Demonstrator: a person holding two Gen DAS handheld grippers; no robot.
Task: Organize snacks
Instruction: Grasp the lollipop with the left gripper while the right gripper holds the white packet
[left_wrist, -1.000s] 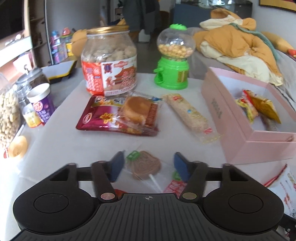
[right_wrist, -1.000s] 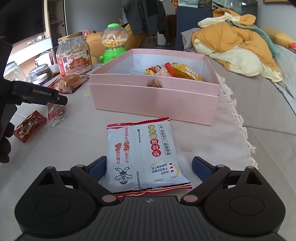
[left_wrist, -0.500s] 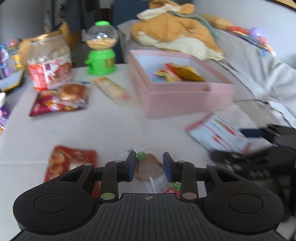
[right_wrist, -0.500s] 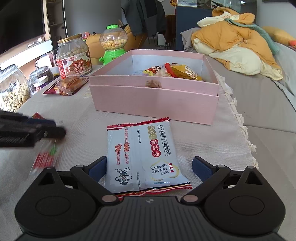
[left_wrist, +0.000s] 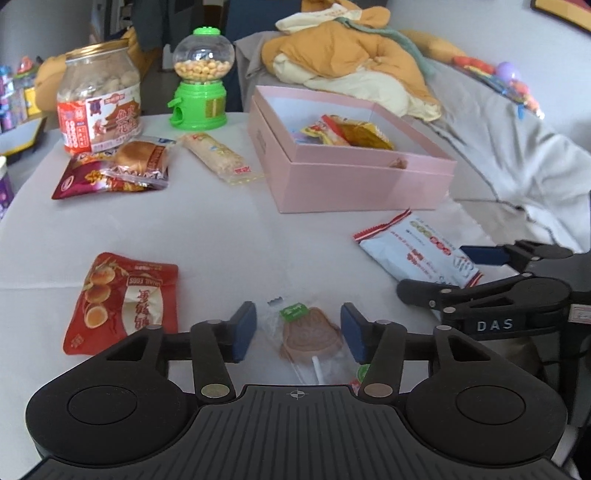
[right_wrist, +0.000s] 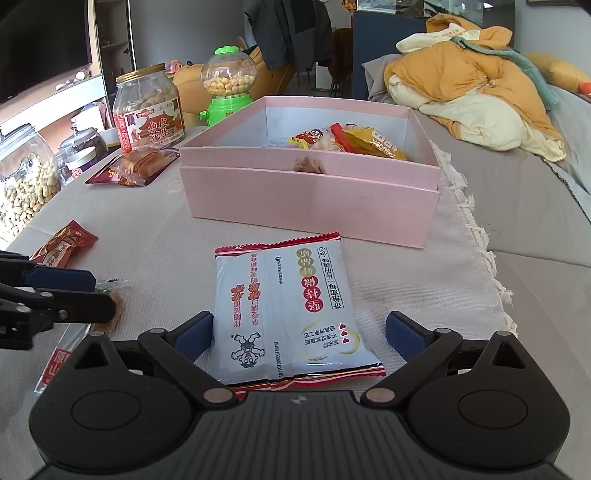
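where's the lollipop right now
In the left wrist view the lollipop lies on the white tablecloth between the opening left tongs, with the red egg snack packet to its left.

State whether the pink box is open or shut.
Open. The pink box has no lid on it, and snack packets are visible inside against its white inner walls.

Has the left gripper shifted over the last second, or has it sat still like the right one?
Yes. In the right wrist view the left gripper has come nearer the camera, away from the pink box; its jaws are opening around the wrapped lollipop.
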